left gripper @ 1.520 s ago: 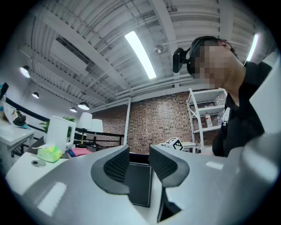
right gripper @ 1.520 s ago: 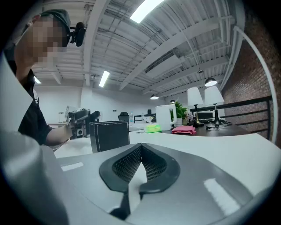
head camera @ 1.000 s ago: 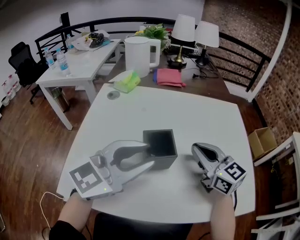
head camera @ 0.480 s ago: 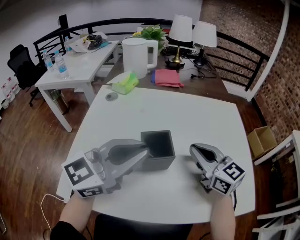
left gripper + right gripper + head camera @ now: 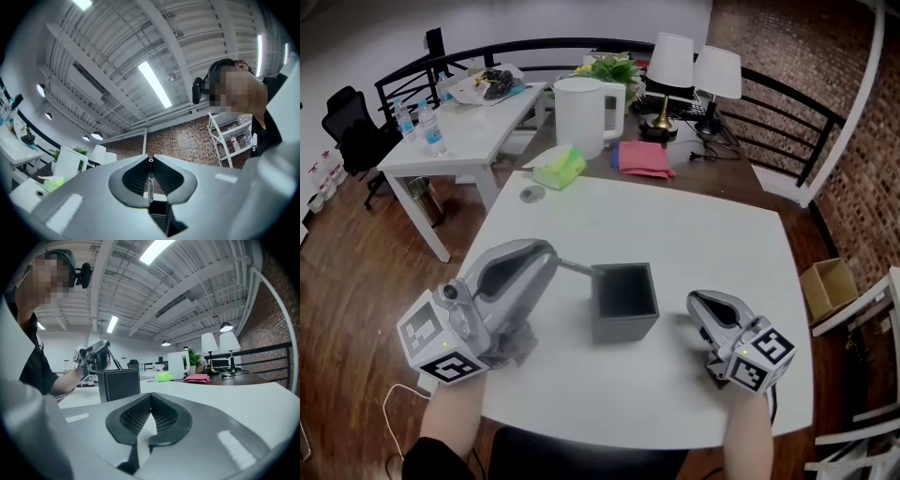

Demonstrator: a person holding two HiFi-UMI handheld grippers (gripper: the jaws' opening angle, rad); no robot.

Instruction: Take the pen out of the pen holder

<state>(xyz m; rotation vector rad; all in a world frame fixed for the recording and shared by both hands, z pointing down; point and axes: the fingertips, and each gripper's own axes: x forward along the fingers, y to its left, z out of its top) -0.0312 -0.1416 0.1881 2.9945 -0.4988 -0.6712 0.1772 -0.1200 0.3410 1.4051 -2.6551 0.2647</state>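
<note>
The dark square pen holder [image 5: 624, 302] stands open-topped in the middle of the white table [image 5: 675, 225]. My left gripper [image 5: 549, 256] is lifted to its left, shut on a thin grey pen [image 5: 574, 268]. The pen slants down to the holder's upper left corner, and its lower end is at the rim. In the left gripper view the pen [image 5: 150, 180] runs between the closed jaws of that gripper [image 5: 150, 160], which points up at the ceiling. My right gripper [image 5: 695, 301] rests on the table right of the holder, shut and empty. The right gripper view shows the holder [image 5: 119, 383] beyond its jaws [image 5: 150, 397].
At the table's far edge are a white kettle [image 5: 579, 112], a green pack [image 5: 558, 167], a pink cloth [image 5: 642, 157] and two lamps [image 5: 668, 61]. A small round disc [image 5: 532, 193] lies at the far left corner. A second white table [image 5: 459, 131] stands to the left.
The left gripper closed on the pen inside the holder, then rose and swung left, drawing the pen up out of it. The right gripper has stayed put.
</note>
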